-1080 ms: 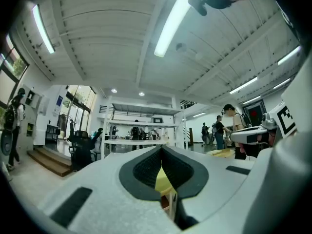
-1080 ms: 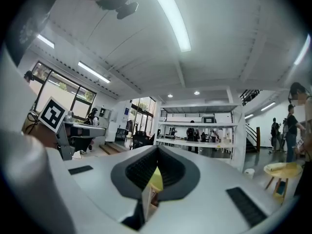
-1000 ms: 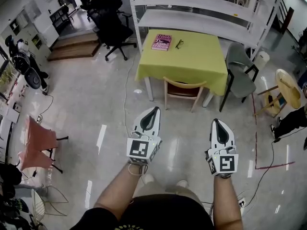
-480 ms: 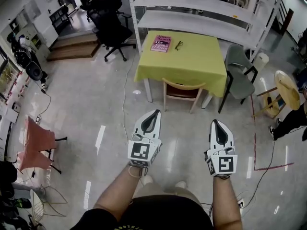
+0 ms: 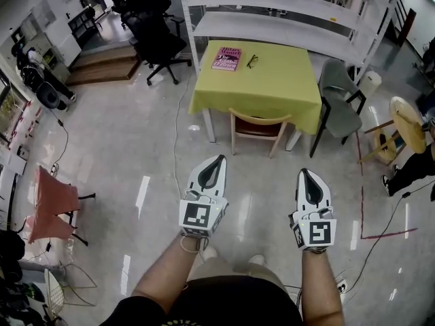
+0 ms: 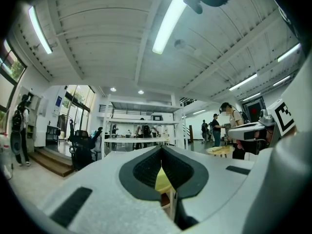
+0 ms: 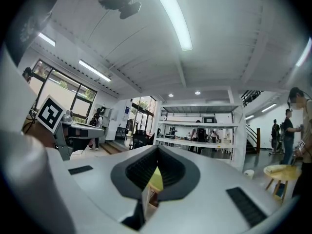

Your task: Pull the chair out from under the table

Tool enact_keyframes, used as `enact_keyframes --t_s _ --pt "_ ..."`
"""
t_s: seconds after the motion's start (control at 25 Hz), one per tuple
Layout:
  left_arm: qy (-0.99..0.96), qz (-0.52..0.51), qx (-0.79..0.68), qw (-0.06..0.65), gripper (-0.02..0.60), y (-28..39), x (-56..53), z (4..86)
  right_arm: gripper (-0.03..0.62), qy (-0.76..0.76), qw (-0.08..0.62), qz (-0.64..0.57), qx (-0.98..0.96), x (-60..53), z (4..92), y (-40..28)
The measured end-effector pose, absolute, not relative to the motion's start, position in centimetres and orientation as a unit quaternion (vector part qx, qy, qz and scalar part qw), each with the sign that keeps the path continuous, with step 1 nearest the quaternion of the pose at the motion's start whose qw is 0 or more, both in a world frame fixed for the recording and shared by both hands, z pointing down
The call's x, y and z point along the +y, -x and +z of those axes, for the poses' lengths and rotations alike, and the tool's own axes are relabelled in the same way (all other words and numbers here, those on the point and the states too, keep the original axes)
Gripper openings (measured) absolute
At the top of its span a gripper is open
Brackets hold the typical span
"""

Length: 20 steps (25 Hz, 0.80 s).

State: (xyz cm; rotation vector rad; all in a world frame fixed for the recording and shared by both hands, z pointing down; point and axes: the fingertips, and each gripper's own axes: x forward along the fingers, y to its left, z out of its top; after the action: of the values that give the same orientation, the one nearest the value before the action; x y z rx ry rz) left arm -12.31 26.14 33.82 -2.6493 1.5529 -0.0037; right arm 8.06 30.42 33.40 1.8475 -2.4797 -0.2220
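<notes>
Wooden chair (image 5: 261, 119) under table (image 5: 272, 87), well ahead of all 4 fingers (image 5: 204, 176)

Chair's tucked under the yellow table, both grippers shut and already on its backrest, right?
Neither touches it: the head view shows the left gripper and right gripper shut but short of the chair, which is tucked under the table.

Bright ceiling tube light (image 6: 168, 21), glare on floor (image 5: 143, 194), fisheye-warped edges.
</notes>
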Motion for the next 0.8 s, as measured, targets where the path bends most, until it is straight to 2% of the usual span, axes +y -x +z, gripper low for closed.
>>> enact_keyframes --t_s 0.8 --pt "0.851 -0.018 0.523 0.039 0.008 9.3 25.7 34.7 0.006 -0.573 0.018 -0.065 -0.817 28.9 34.3 -10.7"
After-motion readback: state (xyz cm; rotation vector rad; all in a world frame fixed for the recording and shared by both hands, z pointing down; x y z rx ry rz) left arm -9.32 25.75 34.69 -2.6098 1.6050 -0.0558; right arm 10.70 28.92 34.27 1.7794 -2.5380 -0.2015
